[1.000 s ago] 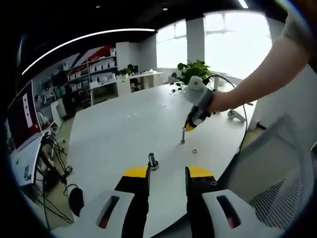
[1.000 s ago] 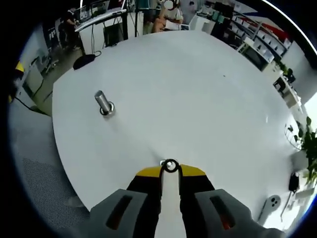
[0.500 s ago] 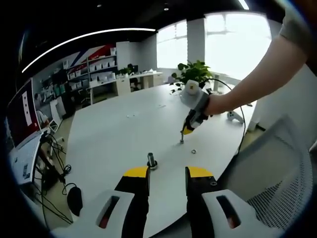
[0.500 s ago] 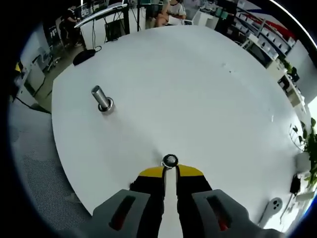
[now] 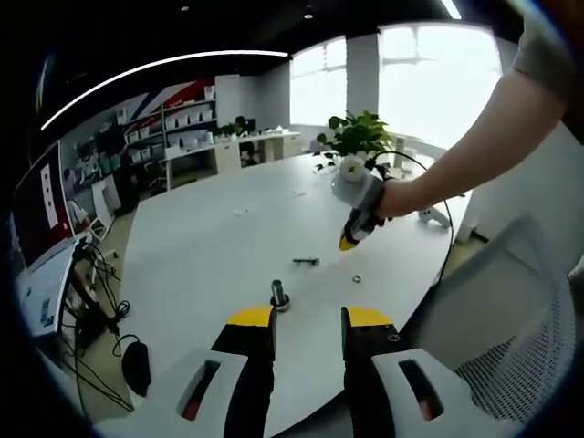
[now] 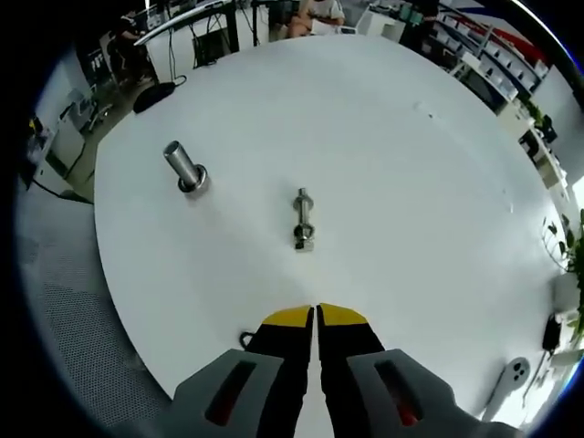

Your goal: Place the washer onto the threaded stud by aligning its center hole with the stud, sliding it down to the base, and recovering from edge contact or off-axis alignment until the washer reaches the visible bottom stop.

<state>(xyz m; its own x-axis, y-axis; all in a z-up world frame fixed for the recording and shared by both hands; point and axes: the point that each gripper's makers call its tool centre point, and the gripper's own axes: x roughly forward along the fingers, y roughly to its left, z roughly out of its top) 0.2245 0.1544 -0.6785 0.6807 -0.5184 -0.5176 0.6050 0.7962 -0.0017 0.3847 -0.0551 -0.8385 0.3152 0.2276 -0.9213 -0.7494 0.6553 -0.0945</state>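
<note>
A short threaded stud (image 6: pixel 303 219) lies flat on the white table (image 6: pixel 401 182), its nut end toward my right gripper (image 6: pixel 316 316), which hovers shut and holds nothing. A small dark washer (image 6: pixel 245 339) rests on the table just left of that gripper's jaws. In the left gripper view the same stud (image 5: pixel 306 262) lies on its side, the washer (image 5: pixel 357 277) sits near it, and the right gripper (image 5: pixel 349 241) hangs above them in a person's hand. A thicker upright stud (image 5: pixel 280 297) stands just ahead of my open left gripper (image 5: pixel 308 319).
The thick upright stud (image 6: pixel 185 167) stands at the table's left part. A potted plant (image 5: pixel 356 135) and a white controller (image 5: pixel 435 214) sit at the far edge. A mesh chair (image 5: pixel 511 310) is on the right, and cables (image 5: pixel 105 315) lie on the floor to the left.
The short stud, upright at the right gripper's tips before, now lies flat on the table. The right gripper has pulled back and up from it. The left gripper has stayed put.
</note>
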